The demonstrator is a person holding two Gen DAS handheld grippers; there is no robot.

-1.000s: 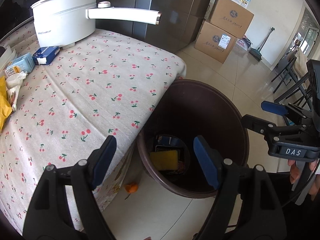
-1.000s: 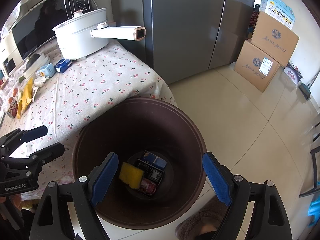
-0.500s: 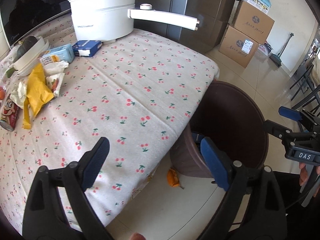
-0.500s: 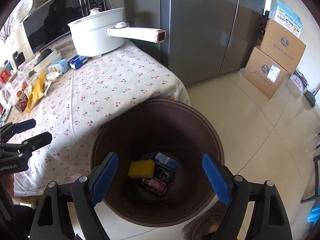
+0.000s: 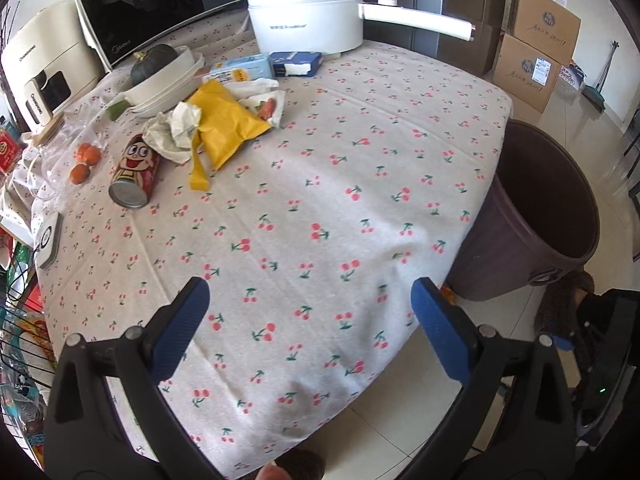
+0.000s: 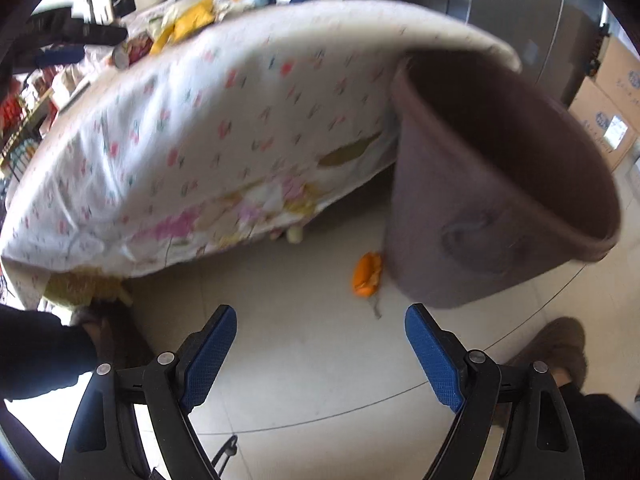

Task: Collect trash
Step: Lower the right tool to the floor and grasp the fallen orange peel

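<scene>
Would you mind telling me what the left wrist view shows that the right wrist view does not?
Only the left wrist view shows the bowl with a squash, the oranges and the white pot whole. Only the right wrist view shows the orange scrap whole, on the floor beside the bin, and the table's underside. Both show the cherry tablecloth, the brown bin, the yellow wrapper and the red can. The left tool and the right tool are both open and empty.
</scene>
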